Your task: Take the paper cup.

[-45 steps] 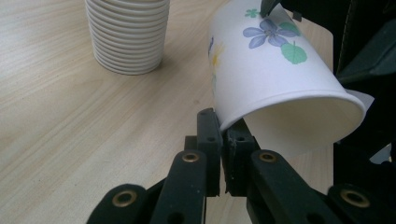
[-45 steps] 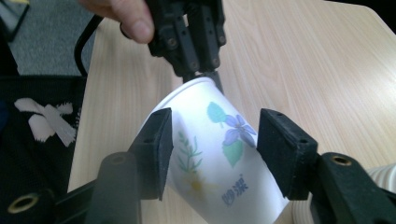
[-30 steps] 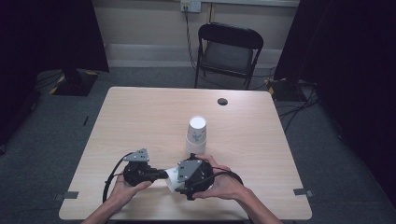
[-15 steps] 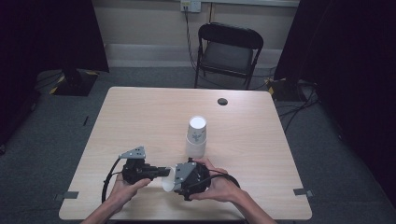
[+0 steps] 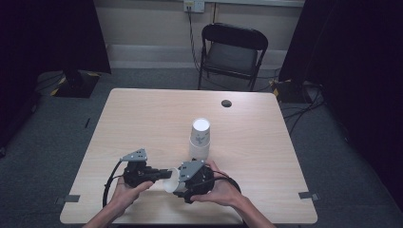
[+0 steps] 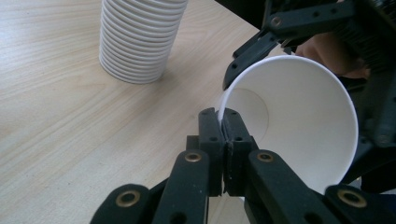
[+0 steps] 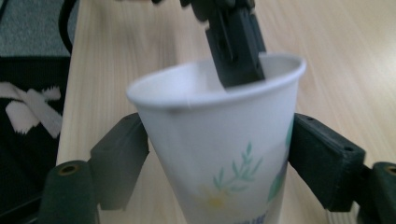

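Two black hand-held grippers meet over a single white paper cup (image 5: 171, 179) at the near edge of a pale wooden table (image 5: 142, 118). Left gripper (image 6: 224, 122) has its jaws pressed together on the cup's rim, one jaw inside the mouth and one outside, pinching the thin paper wall. Right gripper (image 7: 219, 154) straddles the cup's body, and its jaws have just been opening; in the right gripper view the right jaw lies against the cup's side, while whether the left jaw touches it is hard to tell.

White inside and out, the cup carries a printed sprig of green leaves and a small yellow flower on its side. It lies tilted between the two tools, its open mouth turned toward the left gripper.

Just beyond the right gripper stands an upside-down stack of white paper cups (image 5: 199, 139). Farther off on the tabletop lies a small dark round disc (image 5: 226, 103). Behind the table a black folding chair (image 5: 232, 52) stands on grey carpet before a pale wall, with dark curtains either side.

The cup's base is cut off at the bottom of the right gripper view, and the person's hands cover much of both tools from above.
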{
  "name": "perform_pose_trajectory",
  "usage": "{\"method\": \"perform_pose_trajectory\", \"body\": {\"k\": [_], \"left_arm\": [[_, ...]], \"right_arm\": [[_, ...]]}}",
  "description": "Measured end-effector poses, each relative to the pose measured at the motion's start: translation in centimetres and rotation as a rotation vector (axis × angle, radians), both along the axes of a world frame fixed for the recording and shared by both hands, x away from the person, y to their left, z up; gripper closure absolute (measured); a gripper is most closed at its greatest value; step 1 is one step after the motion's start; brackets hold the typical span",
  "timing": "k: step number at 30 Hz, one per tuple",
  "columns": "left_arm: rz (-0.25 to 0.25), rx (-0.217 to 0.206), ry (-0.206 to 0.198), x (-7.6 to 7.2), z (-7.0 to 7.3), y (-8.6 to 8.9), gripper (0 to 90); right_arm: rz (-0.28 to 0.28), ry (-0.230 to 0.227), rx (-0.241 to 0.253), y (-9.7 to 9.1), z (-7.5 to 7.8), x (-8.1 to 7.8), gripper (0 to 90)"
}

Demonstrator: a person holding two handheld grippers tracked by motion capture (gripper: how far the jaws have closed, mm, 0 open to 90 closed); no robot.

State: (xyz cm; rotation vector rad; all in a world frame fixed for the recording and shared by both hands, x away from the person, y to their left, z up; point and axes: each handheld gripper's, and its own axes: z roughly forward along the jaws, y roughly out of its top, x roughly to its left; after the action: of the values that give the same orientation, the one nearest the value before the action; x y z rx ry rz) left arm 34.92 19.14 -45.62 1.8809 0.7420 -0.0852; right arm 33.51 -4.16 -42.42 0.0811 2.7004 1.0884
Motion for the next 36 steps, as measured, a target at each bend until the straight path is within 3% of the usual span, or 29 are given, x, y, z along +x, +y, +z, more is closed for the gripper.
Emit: {"method": "perform_pose_trajectory", "body": {"k": [4, 11, 17, 21, 25, 32, 36], "left_arm": [[0.001, 0.011, 0.01, 0.1, -0.1, -0.1, 88.6], [-0.001, -0.013, 0.026, 0.0, -0.1, -0.1, 88.7], [0.01, -0.001, 0.021, -0.1, -0.1, -0.2, 87.6], [0.024, -0.02, 0.006, -0.3, 0.2, -0.1, 81.9], [0.024, 0.002, 0.013, -0.3, 0.2, -0.2, 87.8], [0.007, -0.01, 0.041, -0.3, 0.1, -0.3, 88.7], [0.007, -0.008, 0.035, -0.3, 0.1, -0.4, 88.5]], "right_arm": [[0.017, -0.027, 0.005, 0.6, 0.3, -0.3, 20.4], [0.011, -0.05, -0.023, 1.3, -0.4, -0.6, 20.5], [0.004, -0.034, -0.028, 1.4, -0.5, -0.4, 23.4], [-0.01, 0.01, 0.011, 1.0, -0.5, 0.0, 25.2], [-0.012, 0.031, 0.015, 0.8, -0.6, 0.1, 23.2], [0.003, -0.025, -0.019, 1.4, -1.2, -0.4, 20.3], [0.001, -0.036, -0.025, 1.5, -1.2, -0.5, 22.7]]}}
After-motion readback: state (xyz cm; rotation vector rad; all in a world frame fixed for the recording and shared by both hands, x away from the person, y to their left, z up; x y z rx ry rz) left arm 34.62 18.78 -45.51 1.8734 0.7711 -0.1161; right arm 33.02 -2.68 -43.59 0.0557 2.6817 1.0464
